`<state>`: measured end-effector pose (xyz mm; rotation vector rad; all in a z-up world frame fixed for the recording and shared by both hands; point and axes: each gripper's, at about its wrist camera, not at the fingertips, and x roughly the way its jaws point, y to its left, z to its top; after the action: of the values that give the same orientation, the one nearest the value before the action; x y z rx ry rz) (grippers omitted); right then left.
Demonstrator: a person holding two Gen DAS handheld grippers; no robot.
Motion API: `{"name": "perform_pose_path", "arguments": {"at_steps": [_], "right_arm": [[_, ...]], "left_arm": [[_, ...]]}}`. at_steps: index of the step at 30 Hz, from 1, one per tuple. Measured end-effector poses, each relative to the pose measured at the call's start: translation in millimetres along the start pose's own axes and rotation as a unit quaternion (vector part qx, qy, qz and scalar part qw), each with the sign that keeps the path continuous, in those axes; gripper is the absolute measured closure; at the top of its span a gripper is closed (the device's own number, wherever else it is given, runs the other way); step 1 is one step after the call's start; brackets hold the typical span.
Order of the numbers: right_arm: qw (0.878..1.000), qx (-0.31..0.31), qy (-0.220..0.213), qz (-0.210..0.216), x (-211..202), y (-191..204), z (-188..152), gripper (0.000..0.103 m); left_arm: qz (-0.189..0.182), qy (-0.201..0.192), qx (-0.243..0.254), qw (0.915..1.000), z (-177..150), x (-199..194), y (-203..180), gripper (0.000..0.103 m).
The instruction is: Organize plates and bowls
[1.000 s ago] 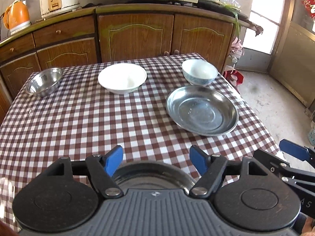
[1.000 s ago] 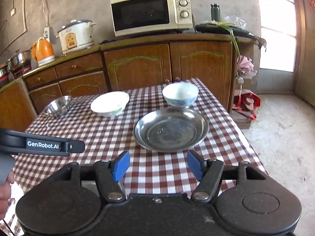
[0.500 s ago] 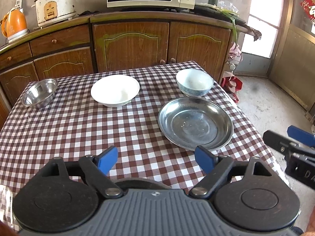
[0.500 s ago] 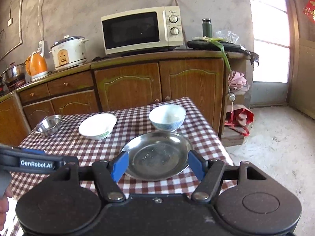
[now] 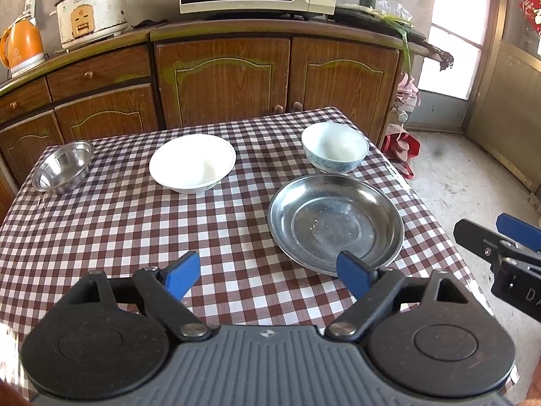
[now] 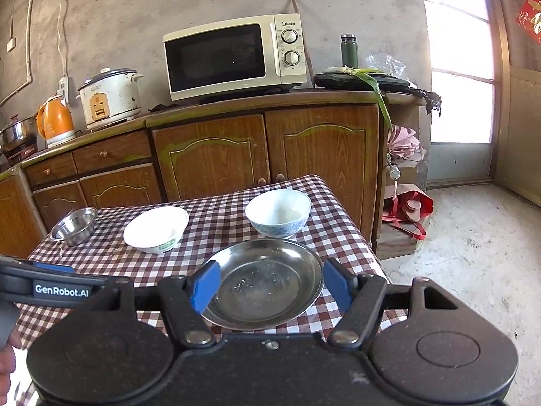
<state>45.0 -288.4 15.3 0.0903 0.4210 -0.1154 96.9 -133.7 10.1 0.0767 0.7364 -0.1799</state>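
Both tongs have drawn back from the checked surface [image 5: 118, 223] since the earlier frame. Steel plate [image 5: 334, 223] lies near its right edge, blue-patterned bowl [image 5: 334, 147] just behind, white bowl [image 5: 192, 162] and small steel bowl [image 5: 64, 171] further left. Left tongs [image 5: 267, 274] and right tongs [image 6: 270, 286] stand wide, holding nothing. Plate's near rim is partly hidden behind blue fingertips [image 6: 206, 284].

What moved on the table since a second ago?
The left gripper pulled back and spread its fingers wider, and the dark round dish that was under them has gone out of view. The right gripper lifted and backed off too, holding nothing. The steel plate, white bowl, blue-patterned bowl and small steel bowl stayed put.
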Motion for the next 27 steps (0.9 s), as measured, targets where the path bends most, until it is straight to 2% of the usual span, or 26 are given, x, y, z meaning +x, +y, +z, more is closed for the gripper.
{"name": "perform_pose_path", "arguments": {"at_steps": [27], "right_arm": [[1.000,0.006,0.000,-0.006,27.0,-8.5,10.3,0.023]], "left_arm": [[0.005,0.008,-0.008,0.9999,8.6,22.2,-2.0,0.012]]}}
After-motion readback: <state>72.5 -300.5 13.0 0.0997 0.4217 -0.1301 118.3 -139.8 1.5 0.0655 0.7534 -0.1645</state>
